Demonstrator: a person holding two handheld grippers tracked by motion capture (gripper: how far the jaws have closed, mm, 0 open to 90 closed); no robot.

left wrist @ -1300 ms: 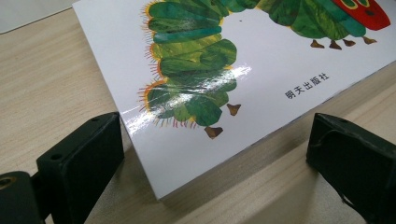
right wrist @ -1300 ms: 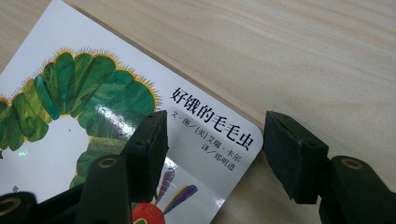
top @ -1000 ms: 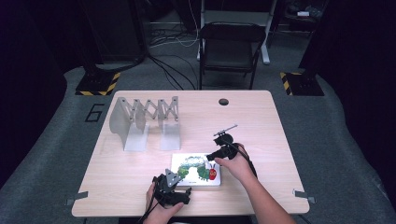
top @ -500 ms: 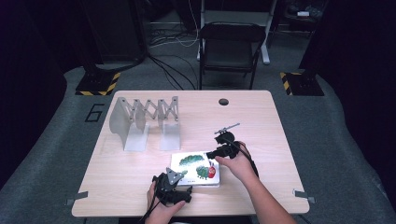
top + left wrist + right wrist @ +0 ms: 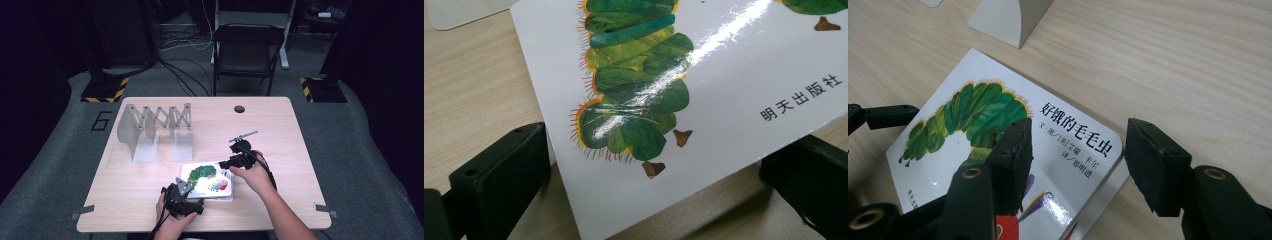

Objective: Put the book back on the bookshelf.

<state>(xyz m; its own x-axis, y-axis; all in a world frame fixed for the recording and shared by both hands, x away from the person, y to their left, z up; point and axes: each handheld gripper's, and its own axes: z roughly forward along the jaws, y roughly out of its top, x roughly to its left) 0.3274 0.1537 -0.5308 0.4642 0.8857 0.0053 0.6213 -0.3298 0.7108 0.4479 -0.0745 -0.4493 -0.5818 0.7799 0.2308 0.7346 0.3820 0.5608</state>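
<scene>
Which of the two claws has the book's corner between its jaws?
The right claw: its jaws straddle the rounded corner of the book by the title, and have just been closing. The left claw flanks the opposite edge.

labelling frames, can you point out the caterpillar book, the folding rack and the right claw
caterpillar book [image 5: 998,150], right gripper view, on its white cover.
folding rack [image 5: 155,120], high view, on its lattice.
right claw [image 5: 1075,160], right gripper view, midway between fingertips.

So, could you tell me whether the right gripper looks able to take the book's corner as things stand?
Probably yes: the right gripper has been closing its jaws, which already straddle the corner of the book, one above the cover, one beyond the edge, with nothing between.
</scene>
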